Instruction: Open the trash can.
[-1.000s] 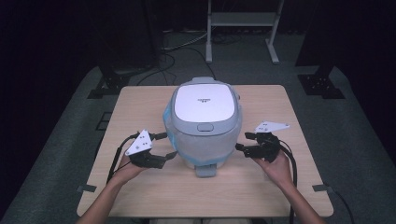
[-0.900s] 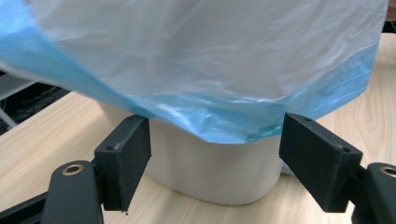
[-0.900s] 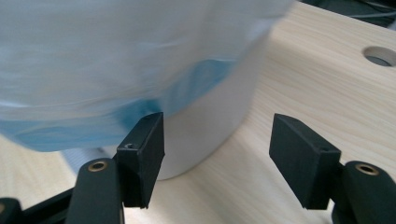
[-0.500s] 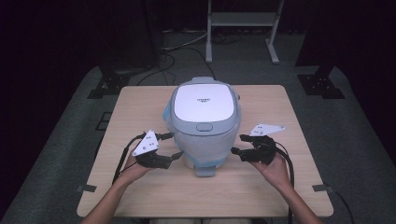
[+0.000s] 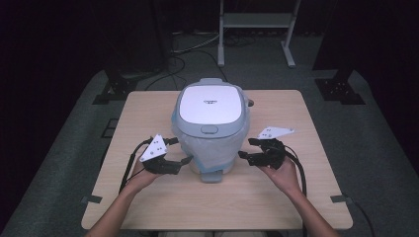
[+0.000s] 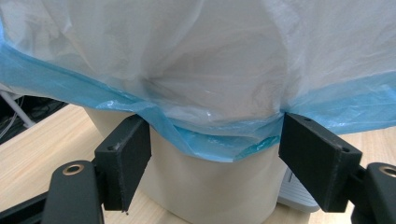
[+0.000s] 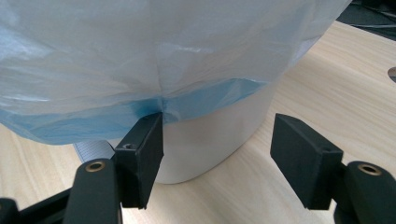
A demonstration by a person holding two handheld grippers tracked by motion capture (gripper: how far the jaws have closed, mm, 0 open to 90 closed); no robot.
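Rice cooker [image 5: 211, 111]: mid-table, upright, lid up; your bag hides its lower walls.
Plastic bag [image 5: 217, 150]: blue hem hangs low, folds blur the body.
Left gripper [image 5: 184, 160]: you hold it wide open, hem between jaws, unpinched.
Right gripper [image 5: 243, 154]: open, empty, beside the bag.
Table [image 5: 296, 113]: near edge cut off.

**Surfaces and finishes**

Table [image 5: 148, 207]: pale wood-look top, matt, fine straight grain. Bin [image 6: 210, 186]: smooth cream plastic body, faint sheen; lid [image 5: 211, 104] white plastic, slightly glossy, in a grey-blue plastic frame. Bag [image 6: 196, 60]: thin translucent plastic film, creased, with a shinier blue band [image 7: 205, 95] along its edge. Left gripper [image 6: 212, 161] and right gripper [image 7: 217, 149]: matt black plastic pads, brass-coloured inserts.
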